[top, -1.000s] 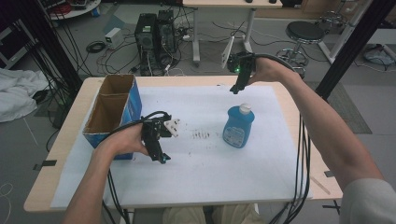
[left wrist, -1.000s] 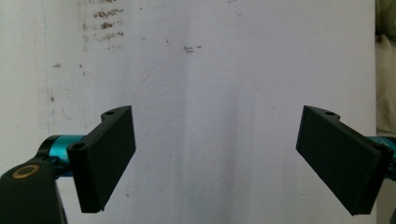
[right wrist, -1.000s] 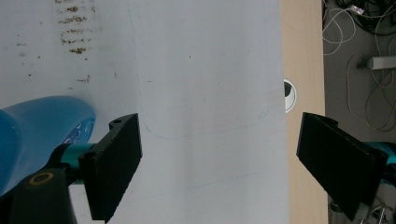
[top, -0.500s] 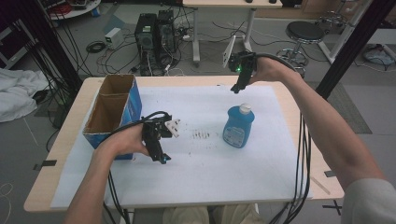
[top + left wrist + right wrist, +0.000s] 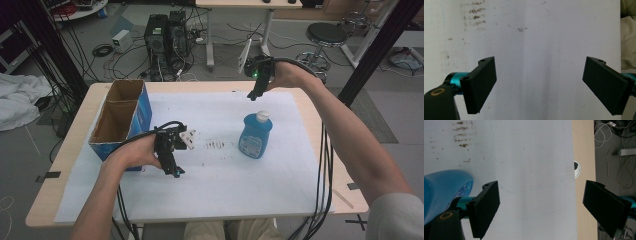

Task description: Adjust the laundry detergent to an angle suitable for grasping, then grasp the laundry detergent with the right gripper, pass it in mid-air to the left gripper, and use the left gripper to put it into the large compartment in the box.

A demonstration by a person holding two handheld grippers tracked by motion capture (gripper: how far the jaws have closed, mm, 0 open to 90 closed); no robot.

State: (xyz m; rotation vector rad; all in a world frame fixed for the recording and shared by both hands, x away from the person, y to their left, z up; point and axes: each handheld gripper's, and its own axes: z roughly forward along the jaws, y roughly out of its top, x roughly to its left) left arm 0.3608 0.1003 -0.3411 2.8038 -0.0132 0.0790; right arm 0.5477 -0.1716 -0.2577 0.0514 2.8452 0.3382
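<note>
both grippers, the left gripper [image 5: 539,85] and right gripper [image 5: 541,207], have flat black jaws with screw holes, teal barrels, a brass-ringed hole; black cables trail.

blue bottle [image 5: 444,192] cut off, label perhaps unreadable

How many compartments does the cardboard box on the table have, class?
2. The cardboard box is split by a divider: a far compartment by the table's back edge, and a near compartment just beside the left gripper.
</note>
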